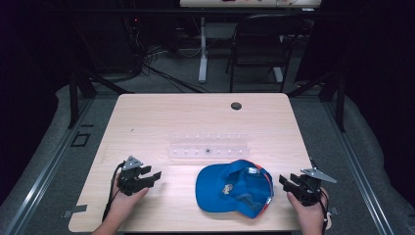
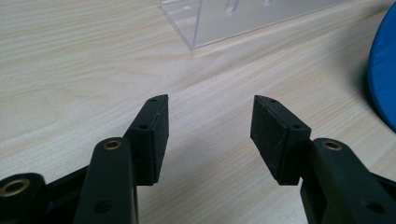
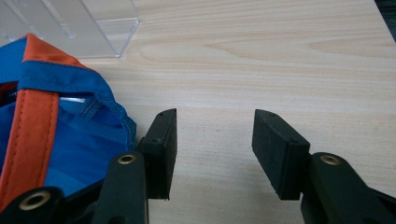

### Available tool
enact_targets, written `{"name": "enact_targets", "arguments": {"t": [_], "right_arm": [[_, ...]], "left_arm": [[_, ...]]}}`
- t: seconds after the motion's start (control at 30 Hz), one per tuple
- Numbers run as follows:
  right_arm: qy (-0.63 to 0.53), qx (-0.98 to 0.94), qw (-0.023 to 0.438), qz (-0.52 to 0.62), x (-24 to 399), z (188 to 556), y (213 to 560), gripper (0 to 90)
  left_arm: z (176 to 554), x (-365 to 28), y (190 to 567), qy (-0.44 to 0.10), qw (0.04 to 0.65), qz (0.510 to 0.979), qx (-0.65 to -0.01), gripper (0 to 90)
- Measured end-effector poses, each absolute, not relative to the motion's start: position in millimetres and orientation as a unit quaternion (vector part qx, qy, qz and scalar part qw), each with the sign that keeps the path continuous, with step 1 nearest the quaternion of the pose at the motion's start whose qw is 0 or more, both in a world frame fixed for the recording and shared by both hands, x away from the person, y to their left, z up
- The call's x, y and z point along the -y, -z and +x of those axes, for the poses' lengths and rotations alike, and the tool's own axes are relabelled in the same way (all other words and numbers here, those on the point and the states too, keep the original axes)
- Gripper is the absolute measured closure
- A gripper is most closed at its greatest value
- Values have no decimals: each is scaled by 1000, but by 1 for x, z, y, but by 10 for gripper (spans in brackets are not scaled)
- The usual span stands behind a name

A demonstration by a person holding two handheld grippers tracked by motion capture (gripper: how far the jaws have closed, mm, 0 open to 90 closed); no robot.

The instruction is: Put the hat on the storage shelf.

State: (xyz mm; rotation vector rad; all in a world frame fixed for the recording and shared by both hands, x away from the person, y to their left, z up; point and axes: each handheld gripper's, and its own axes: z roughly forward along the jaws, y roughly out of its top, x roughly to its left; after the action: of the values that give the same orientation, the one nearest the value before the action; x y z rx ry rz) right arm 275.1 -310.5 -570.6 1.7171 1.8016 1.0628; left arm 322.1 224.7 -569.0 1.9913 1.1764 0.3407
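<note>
- A blue fabric baseball cap with orange trim [image 1: 235,188] is seen lying upside down on the light wooden tabletop [image 1: 195,117], near the front edge and right of centre in the high view; its open inside faces up (a small label can be made out within) and its brim points to the left.
- In the right gripper view, the cap's blue lining and an orange band [image 3: 32,135] are shown at the left, just beside the left-hand jaw; whether the fabric is touched cannot be told.
- The right gripper [image 1: 293,183] is held just right of the cap, low over the tabletop, with its jaws spread wide and nothing but bare wood between them [image 3: 215,149].
- The left gripper [image 1: 147,177] is held well left of the cap, pointed toward it; its jaws are likewise spread wide over bare wood [image 2: 210,135], and the cap's blue edge [image 2: 383,79] is caught at the right margin of the left gripper view.
- A clear acrylic rack with a row of small pegs [image 1: 209,147] is set just behind the cap, towards the middle of the tabletop.
- A round dark cable hole [image 1: 236,105] is seen near the far edge.
- Beyond the tabletop, a dark folding chair [image 1: 259,44] stands on the floor.
</note>
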Motion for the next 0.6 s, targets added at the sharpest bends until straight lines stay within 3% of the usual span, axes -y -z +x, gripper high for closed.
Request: {"name": "enact_targets", "arguments": {"t": [0.23,0.4,0.6], "right_arm": [[-377,-662,212,612,306,274,565,481],[-388,-665,168,615,304,276,558,478],[-388,-672,154,612,304,278,552,492]], "left_arm": [[321,-224,567,-137,391,791,-451,489],[320,-227,566,-140,386,786,-462,489],[321,-229,567,-132,390,779,-474,485]]}}
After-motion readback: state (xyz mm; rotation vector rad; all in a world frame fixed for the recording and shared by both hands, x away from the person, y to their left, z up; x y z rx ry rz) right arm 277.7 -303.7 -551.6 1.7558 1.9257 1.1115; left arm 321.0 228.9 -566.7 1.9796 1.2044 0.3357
